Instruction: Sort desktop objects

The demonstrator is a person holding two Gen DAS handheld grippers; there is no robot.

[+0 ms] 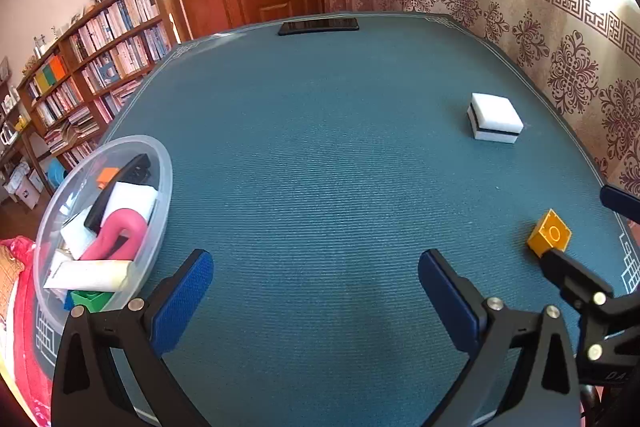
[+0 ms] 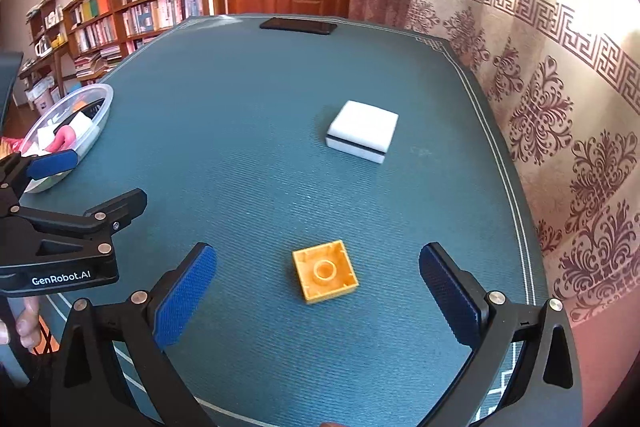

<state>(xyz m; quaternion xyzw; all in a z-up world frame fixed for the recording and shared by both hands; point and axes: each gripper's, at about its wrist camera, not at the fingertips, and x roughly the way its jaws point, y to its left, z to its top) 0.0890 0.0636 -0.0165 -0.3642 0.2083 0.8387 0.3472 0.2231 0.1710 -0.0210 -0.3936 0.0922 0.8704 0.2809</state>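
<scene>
- Two claws, both spread wide, nothing gripped: my left gripper (image 1: 316,291) hangs over bare mat (image 1: 320,147).
- My right gripper (image 2: 318,291) frames the yellow brick (image 2: 325,271), upside down, untouched, near me.
- White sponge (image 2: 363,130) sits farther out, right side.
- Bowl (image 1: 160,187) at left, crammed with sorted bits.
- Phone (image 1: 318,26) on the far edge.

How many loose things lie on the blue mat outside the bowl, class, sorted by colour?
Yellow: 1, the building block
White with a black stripe: 1, the sponge block
Black: 1, the phone at the far edge
Total: 3
The clear bowl and its contents are not counted.
</scene>
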